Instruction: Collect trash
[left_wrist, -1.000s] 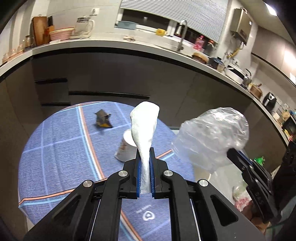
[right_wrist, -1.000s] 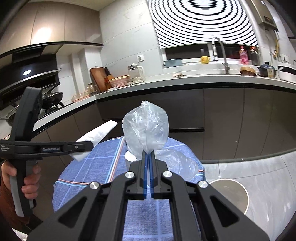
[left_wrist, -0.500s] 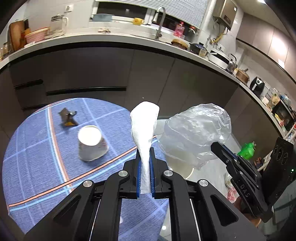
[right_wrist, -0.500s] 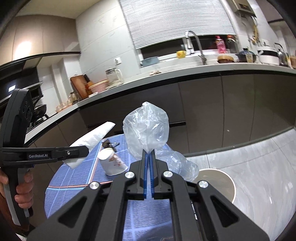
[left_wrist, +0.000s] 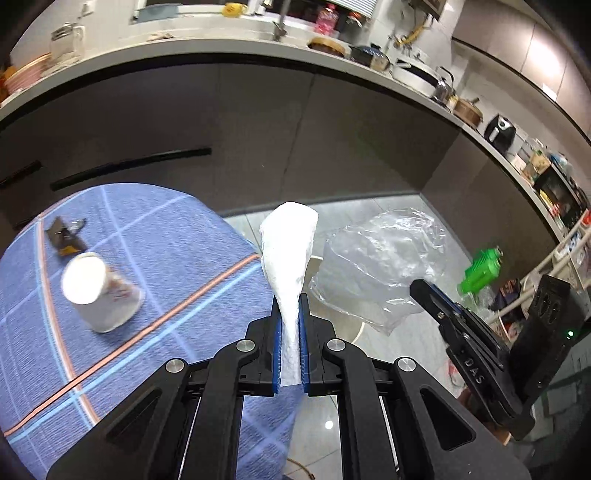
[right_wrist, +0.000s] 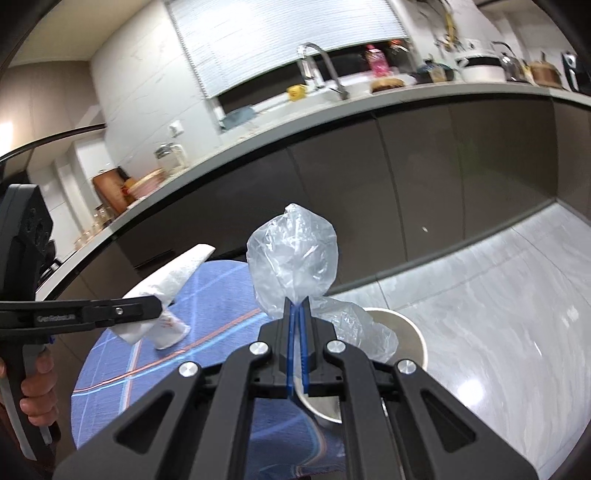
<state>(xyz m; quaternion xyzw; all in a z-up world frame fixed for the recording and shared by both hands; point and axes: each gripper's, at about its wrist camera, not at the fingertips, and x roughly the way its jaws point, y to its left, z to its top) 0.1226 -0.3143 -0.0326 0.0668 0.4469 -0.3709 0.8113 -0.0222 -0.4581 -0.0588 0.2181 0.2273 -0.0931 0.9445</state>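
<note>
My left gripper (left_wrist: 288, 306) is shut on a white paper tissue (left_wrist: 290, 251) and holds it in the air past the table's right edge. My right gripper (right_wrist: 297, 308) is shut on a clear plastic bag (right_wrist: 293, 266) and holds it above a white round bin (right_wrist: 406, 332) on the floor. The bag also shows in the left wrist view (left_wrist: 380, 266), right of the tissue, and the tissue in the right wrist view (right_wrist: 173, 277). A tipped paper cup (left_wrist: 99, 291) and a dark crumpled wrapper (left_wrist: 64, 236) lie on the blue checked tablecloth (left_wrist: 177, 266).
A dark curved kitchen counter (left_wrist: 258, 110) runs behind the table, with a sink, pots and jars on top. Grey tiled floor (right_wrist: 498, 295) lies to the right. A green object (left_wrist: 480, 269) and clutter sit on the floor at far right.
Both grippers have swung right, away from the table and towards the floor bin. The cup and wrapper have slid left in the left wrist view. Both grips are unchanged.
</note>
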